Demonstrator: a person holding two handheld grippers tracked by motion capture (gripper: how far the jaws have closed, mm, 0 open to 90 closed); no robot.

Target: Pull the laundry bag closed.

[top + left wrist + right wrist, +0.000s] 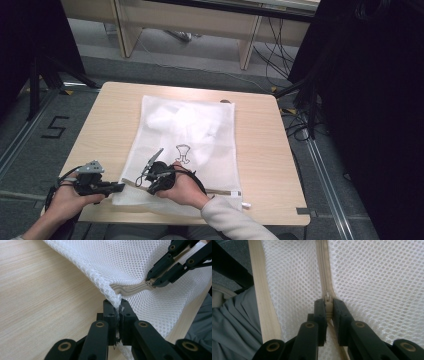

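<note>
Near edge of the light wood-grain table [105, 130]: the white mesh laundry bag with a beige zipper [185, 135] lies flat, its zippered hem along the person's side, the near corners almost at the table lip.

Left gripper [119, 187] sits at the bag's near left corner. Its fingers [109, 315] are closed tight on the bunched mesh edge just where the beige zipper tape ends; netting pinched between the pads.

Right gripper [150, 177], just beside and slightly further in, is angled over the hem. Its fingers [320, 312] are closed on the small pale zipper pull [327, 305], zipper teeth running straight away from the tips. In the left gripper view the right gripper's tips meet on the zipper track, which kinks slightly there.

A pale sleeve [230, 220] crosses the near right edge of the table.

Room to move: bare table on the bag's left and right, wider on the left; a narrow strip beyond the far hem.

Further off: grey floor, a "5" mark [54, 127] on the left, light wooden furniture legs [125, 30] and trailing black cables [275, 55] behind, dark drapes [370, 100] at both sides.
</note>
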